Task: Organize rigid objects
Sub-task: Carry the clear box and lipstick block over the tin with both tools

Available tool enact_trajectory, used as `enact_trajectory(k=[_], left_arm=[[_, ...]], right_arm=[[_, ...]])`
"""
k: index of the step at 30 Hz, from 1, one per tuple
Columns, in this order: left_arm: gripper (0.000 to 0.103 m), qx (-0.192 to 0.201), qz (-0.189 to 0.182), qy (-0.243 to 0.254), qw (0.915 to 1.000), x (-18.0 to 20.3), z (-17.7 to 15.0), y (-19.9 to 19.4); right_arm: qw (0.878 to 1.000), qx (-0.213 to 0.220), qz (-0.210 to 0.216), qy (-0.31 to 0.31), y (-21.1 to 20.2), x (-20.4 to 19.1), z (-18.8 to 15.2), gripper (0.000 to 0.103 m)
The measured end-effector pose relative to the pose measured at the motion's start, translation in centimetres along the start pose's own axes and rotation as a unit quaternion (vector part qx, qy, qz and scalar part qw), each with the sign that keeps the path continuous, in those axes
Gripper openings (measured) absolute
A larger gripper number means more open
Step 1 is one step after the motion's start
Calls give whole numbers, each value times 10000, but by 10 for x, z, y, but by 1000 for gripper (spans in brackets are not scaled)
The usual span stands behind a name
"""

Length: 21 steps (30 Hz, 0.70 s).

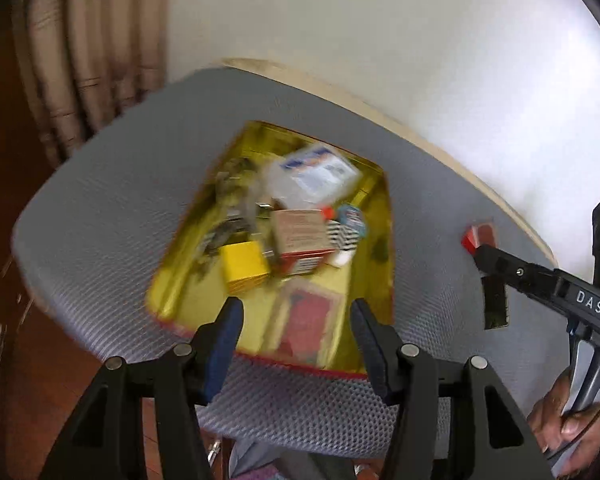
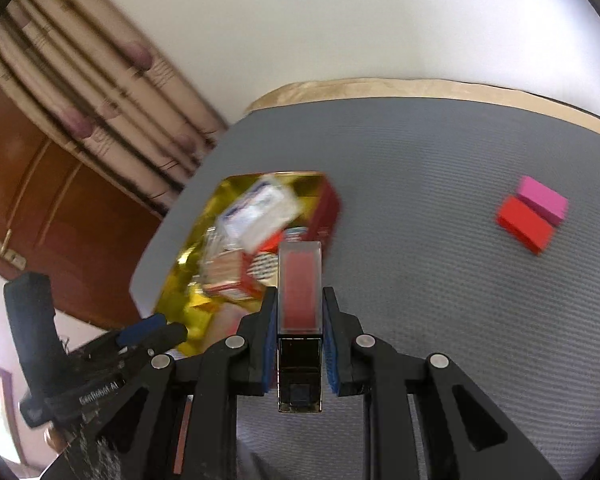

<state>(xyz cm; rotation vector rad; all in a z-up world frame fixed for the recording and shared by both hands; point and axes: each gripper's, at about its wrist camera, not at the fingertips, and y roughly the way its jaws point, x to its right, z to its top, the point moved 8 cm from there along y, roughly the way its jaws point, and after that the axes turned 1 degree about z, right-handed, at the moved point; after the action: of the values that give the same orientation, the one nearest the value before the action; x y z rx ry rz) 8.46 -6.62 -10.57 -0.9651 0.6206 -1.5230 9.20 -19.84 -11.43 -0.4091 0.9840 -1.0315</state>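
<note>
A gold-lined tin [image 1: 180,276] with red outer walls sits on a grey mat [image 1: 100,200] and holds several small boxes, among them a yellow one [image 1: 244,264]. My left gripper [image 1: 296,340] is open and empty, just above the tin's near rim. My right gripper [image 2: 300,328] is shut on a slim clear bottle with red liquid and a dark cap [image 2: 300,292], held above the mat to the right of the tin [image 2: 180,280]. It shows at the right of the left wrist view [image 1: 484,256]. A red block [image 2: 524,224] and a pink block [image 2: 542,198] lie side by side far right.
The mat covers a round table with a pale wooden rim [image 2: 420,88] against a white wall. Curtains [image 2: 80,80] and a brown wooden door [image 2: 40,200] stand to the left. The person's hand [image 1: 568,420] holds the right gripper's handle.
</note>
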Motion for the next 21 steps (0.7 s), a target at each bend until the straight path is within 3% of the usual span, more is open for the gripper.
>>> enact_trajectory(k=[7,9,21], left_arm=[[57,333,368,-640,9967,-47,-2,-16],[57,359,327,-804,9956,-55,-2,-14],[57,10,288,-810,9963,-64,-6,6]], right_arm=[[9991,-395,150,-68,49,-39,0,19],[9987,-501,102,-84,64,-45,-1,19],[9988,-425,-256,13,96,-43,8,23]])
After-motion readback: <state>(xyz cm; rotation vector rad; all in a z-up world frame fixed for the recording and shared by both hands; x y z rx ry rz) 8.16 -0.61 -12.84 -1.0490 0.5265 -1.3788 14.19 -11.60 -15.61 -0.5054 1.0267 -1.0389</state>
